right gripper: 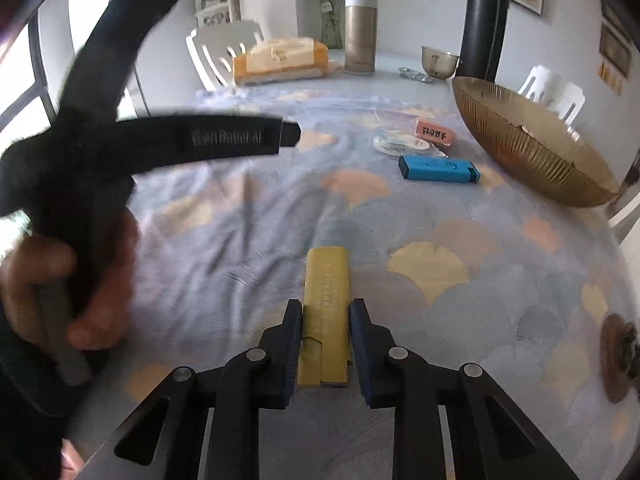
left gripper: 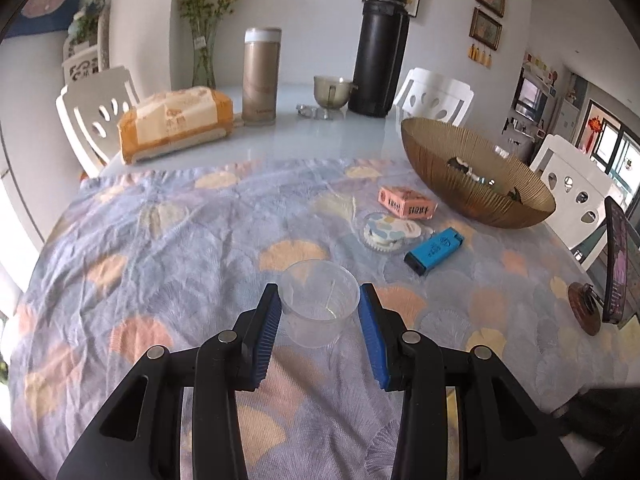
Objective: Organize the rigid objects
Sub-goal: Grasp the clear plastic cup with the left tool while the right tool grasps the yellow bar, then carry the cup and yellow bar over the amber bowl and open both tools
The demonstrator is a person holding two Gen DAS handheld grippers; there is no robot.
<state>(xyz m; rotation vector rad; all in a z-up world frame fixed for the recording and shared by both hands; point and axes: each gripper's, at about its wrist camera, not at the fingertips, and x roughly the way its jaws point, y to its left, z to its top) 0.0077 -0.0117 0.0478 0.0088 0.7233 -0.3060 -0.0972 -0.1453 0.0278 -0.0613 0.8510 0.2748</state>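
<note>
Clear plastic, thin-walled and round, the small transparent cup [left gripper: 319, 303] sits between the blue ribbed pads of the left gripper [left gripper: 320, 300], whose jaws press both sides of it above the floral-print cloth [left gripper: 160, 240] on the table. Beyond lie a pink rectangular box with dark printed characters [left gripper: 406, 201], a round clear-lidded container [left gripper: 386, 232] and a blue flat lighter-shaped case [left gripper: 434, 250]. A ribbed golden glass bowl [left gripper: 460, 176] stands to the right on the bare glossy table [left gripper: 320, 136], with a tall black flask [left gripper: 380, 48], a beige cylinder flask [left gripper: 261, 76] and an orange tissue pack [left gripper: 176, 124] at the far edge; white chairs surround it.

In the right wrist view, the right gripper [right gripper: 326, 308] has its jaws clamped on a yellow flat rectangular case with small printed text too fine to read [right gripper: 326, 312], held over the cloth. At left, a blurred hand [right gripper: 60, 292] grips the other black tool, marked "GenRobot.AI". The blue case, pink box and golden bowl lie well ahead.
</note>
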